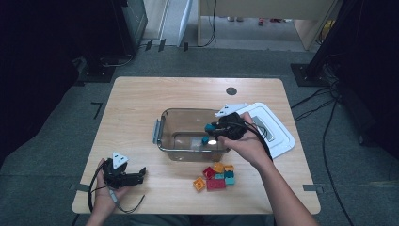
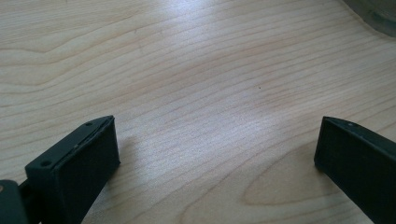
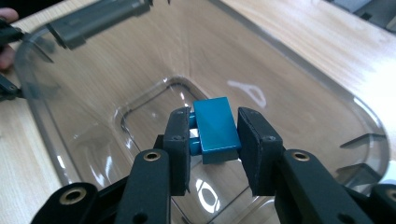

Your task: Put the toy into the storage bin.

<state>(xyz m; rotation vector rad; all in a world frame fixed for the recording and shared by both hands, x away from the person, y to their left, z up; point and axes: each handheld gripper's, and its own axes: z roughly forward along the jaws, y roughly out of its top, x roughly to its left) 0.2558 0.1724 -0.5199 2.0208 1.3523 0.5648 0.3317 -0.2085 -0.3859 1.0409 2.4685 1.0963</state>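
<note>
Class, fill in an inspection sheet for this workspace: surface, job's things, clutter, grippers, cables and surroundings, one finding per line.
Surface: light wooden table, dark round spot near its far edge.
Job's things: blue brick held over clear bin; brick pile beside the bin, on the person's side.
Clutter: white lid beside the bin.
Grippers: right gripper shut on the brick; left gripper open above bare wood.
Cables: black cable loops from the left gripper.
Surroundings: grey carpet, floor cables at right.

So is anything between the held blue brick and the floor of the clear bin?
Nothing visible. The right gripper is shut on the blue brick above the open bin; its floor below looks bare, and the lid lies on the table beside it.
</note>
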